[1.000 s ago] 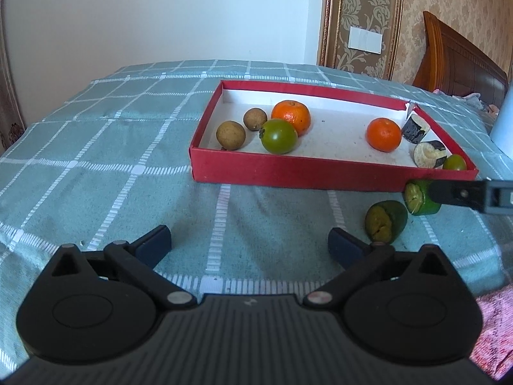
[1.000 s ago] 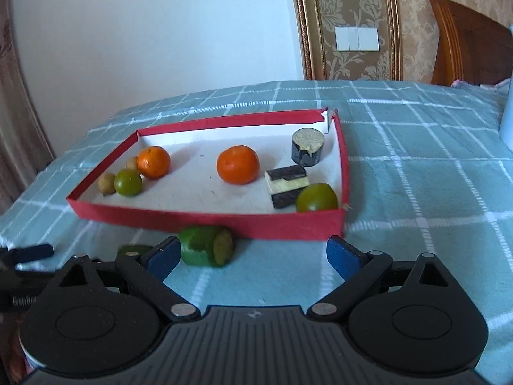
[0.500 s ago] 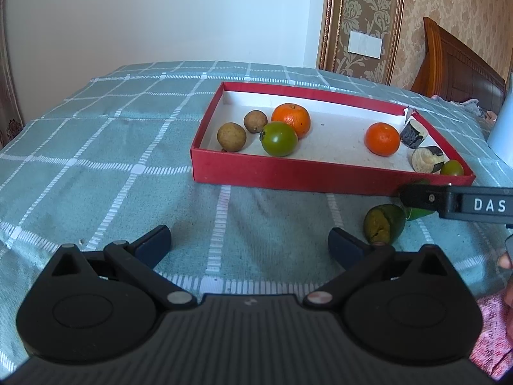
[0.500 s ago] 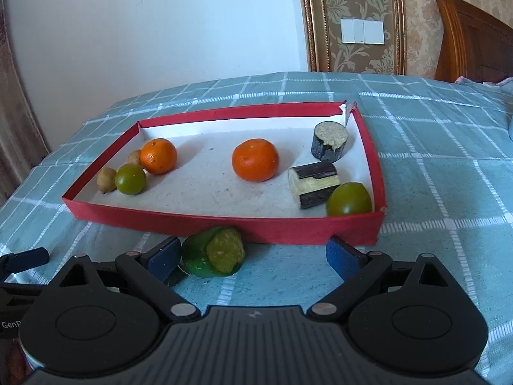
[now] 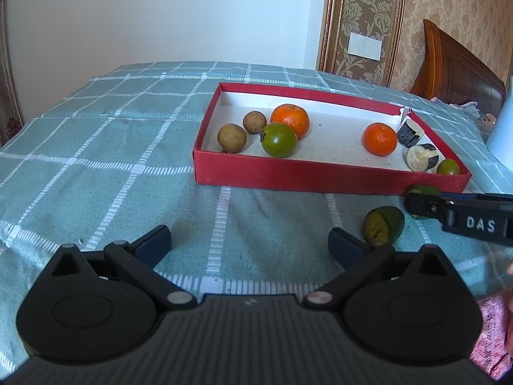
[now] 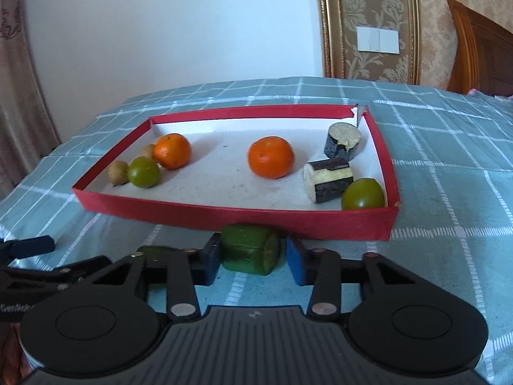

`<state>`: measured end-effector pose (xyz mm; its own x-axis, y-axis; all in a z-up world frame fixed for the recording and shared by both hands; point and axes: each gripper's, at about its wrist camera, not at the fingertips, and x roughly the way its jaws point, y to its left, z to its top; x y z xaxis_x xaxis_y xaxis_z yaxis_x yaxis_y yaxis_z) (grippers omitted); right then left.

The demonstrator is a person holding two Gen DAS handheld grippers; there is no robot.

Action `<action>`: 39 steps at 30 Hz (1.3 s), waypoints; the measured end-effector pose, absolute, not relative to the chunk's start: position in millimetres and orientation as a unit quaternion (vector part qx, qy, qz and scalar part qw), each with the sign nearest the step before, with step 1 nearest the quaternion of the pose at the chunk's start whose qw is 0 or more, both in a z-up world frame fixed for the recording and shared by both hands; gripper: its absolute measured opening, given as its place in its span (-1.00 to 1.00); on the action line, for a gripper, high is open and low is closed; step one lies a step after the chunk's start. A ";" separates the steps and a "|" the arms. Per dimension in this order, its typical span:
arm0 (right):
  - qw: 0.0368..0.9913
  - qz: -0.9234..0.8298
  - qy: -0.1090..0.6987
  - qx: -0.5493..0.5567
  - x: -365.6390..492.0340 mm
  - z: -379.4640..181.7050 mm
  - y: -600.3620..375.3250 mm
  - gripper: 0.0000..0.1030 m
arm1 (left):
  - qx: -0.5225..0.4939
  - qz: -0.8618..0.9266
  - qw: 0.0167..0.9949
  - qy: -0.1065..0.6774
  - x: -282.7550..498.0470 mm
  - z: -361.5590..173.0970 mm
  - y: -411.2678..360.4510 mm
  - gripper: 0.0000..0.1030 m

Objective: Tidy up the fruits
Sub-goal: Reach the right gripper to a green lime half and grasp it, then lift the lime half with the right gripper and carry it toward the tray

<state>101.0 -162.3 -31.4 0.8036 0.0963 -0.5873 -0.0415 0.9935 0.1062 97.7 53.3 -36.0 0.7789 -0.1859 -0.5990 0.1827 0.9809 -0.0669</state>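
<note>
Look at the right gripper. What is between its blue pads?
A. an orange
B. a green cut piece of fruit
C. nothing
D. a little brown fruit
B: in the right wrist view, the right gripper has just been closing, and its blue pads now sit against both sides of the green cut piece, on the cloth just in front of the red tray.

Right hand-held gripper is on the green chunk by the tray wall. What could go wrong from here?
1. The right hand-held gripper has just closed on the green chunk; its rounded sides could slip on lifting.
2. The red tray wall is right behind, so a low lift may catch it.
3. The second green piece lies close by.
</note>
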 end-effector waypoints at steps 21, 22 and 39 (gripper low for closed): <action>0.977 0.030 0.208 -0.022 43.7 -16.1 -166.2 -0.47 | -0.013 -0.101 0.943 0.316 96.7 -35.6 55.1 1.00; 0.976 0.037 0.214 -0.029 44.4 -16.0 -165.0 -0.47 | -0.013 -0.101 0.943 0.316 96.7 -35.6 55.1 1.00; 0.954 0.113 0.277 0.009 71.8 -26.8 -169.1 0.33 | -0.015 -0.101 0.944 0.315 96.9 -36.0 55.3 1.00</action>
